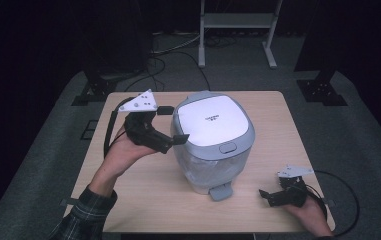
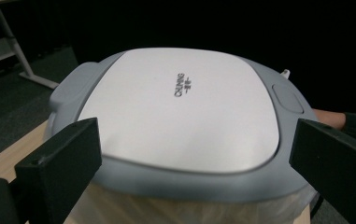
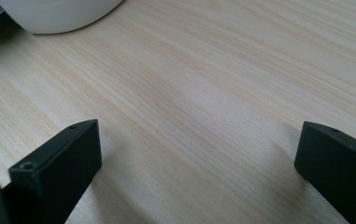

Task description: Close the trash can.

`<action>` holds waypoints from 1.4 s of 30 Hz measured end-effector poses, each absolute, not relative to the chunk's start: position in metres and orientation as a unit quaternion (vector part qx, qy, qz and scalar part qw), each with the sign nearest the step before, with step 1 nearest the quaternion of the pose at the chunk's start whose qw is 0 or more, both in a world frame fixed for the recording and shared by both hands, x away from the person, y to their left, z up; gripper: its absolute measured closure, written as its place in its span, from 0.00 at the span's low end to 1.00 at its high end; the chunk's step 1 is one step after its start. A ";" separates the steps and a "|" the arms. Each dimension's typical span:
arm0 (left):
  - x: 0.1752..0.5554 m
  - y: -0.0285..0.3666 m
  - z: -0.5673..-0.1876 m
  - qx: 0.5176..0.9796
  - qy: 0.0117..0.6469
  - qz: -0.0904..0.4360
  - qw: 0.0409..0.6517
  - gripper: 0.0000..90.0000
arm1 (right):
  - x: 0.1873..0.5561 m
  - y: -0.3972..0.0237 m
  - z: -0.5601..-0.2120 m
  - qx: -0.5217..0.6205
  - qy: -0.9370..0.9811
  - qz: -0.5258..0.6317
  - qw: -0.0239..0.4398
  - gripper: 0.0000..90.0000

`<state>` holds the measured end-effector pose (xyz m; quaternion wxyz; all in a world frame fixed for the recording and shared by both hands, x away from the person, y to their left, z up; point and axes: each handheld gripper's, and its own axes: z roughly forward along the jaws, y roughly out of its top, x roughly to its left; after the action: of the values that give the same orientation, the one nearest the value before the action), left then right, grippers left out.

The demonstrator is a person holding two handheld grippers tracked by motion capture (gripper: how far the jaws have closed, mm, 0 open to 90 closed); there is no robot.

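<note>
Two grippers spread wide, bin lid shut, nothing gripped yet.
High view: left gripper [image 1: 172,124] flanks the pedal bin [image 1: 213,142] mid-table; right gripper [image 1: 269,196] rests apart. Left gripper view: jaws straddle the closed lid [image 2: 180,109]. Right gripper view: bare table [image 3: 203,93].

White glossy lid panel [image 1: 214,121] with dark lettering, set in a grey plastic rim [image 1: 244,142] over a pale translucent liner. Pale wood-grain tabletop [image 1: 143,195]. Black jaws on both grippers. Dark plaid sleeve [image 1: 85,210] near left.
</note>
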<state>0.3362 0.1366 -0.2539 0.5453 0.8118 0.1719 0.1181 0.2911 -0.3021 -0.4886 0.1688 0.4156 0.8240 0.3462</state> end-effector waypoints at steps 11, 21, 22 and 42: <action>0.322 0.168 -0.287 0.814 0.209 0.137 0.525 0.00 | 0.291 -0.302 -0.489 0.418 0.823 0.346 0.170 0.00; 0.309 0.184 -0.334 0.820 0.228 0.144 0.504 0.00 | 0.291 -0.302 -0.489 0.418 0.823 0.346 0.170 0.00; 0.308 0.186 -0.339 0.821 0.230 0.146 0.502 0.00 | 0.291 -0.302 -0.489 0.418 0.823 0.346 0.170 0.00; 0.303 0.217 -0.432 0.845 0.293 0.148 0.422 0.00 | 0.290 -0.302 -0.489 0.419 0.822 0.346 0.170 0.00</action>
<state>0.3029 0.2166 -0.4321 0.4220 0.8452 0.2928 0.1477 0.2905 -0.3019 -0.4886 0.1701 0.4185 0.8225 0.3456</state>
